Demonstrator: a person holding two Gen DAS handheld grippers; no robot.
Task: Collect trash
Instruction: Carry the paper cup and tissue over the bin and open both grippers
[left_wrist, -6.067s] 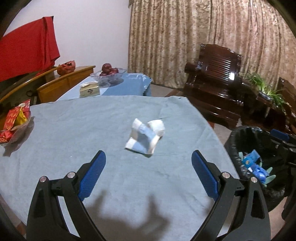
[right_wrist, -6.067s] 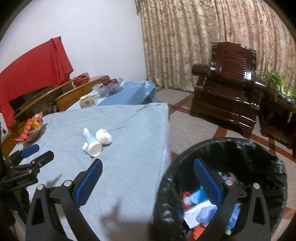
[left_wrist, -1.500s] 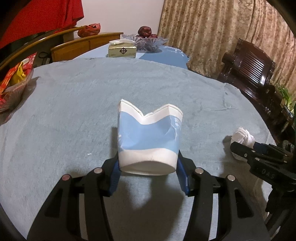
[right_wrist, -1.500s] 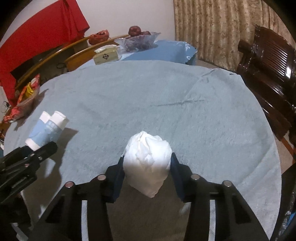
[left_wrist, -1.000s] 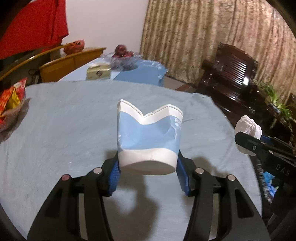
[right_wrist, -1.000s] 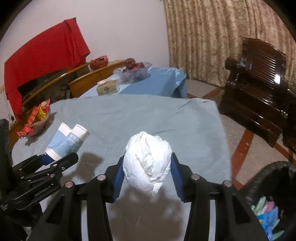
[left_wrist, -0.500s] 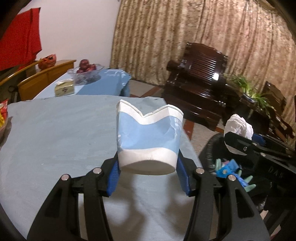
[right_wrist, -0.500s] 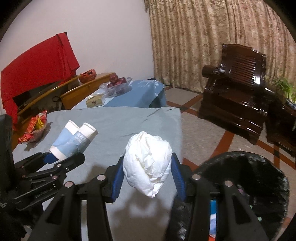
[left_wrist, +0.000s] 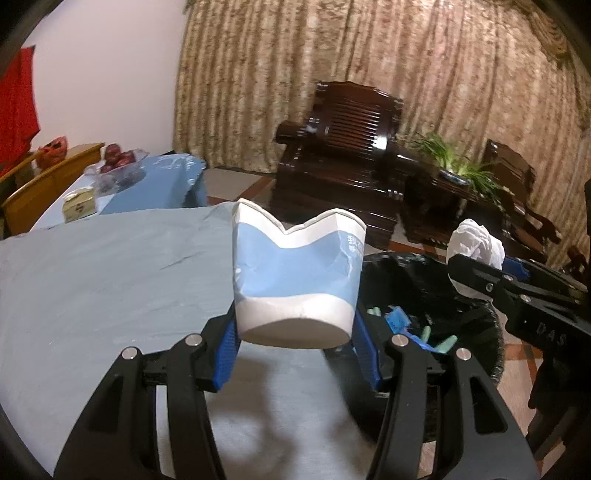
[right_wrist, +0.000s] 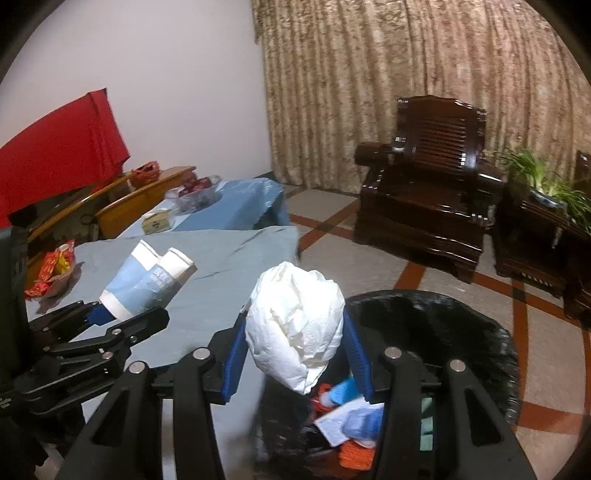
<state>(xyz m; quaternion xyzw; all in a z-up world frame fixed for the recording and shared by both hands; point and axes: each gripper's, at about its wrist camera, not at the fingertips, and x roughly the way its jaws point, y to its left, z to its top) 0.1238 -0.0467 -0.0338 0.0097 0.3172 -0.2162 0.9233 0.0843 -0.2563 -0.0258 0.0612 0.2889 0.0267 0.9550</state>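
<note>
Left wrist: cup (left_wrist: 297, 280), crushed blue-and-white paper, looking light and flimsy, sitting clamped by its base in the left gripper (left_wrist: 295, 350), hanging over the table (left_wrist: 110, 266) edge beside the bin (left_wrist: 436, 288).
Right wrist: tissue wad (right_wrist: 295, 325), white, soft, squashing between the right gripper (right_wrist: 295, 354) pads, hovering just above the bin's near rim.
Handling: gripping low and gently, both weighing almost nothing.

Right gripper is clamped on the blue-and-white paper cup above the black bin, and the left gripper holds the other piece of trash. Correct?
Not quite. The right gripper is clamped on the crumpled white tissue, as the right wrist view shows, over the black bin. The blue-and-white paper cup sits in the left gripper, as the left wrist view shows.
</note>
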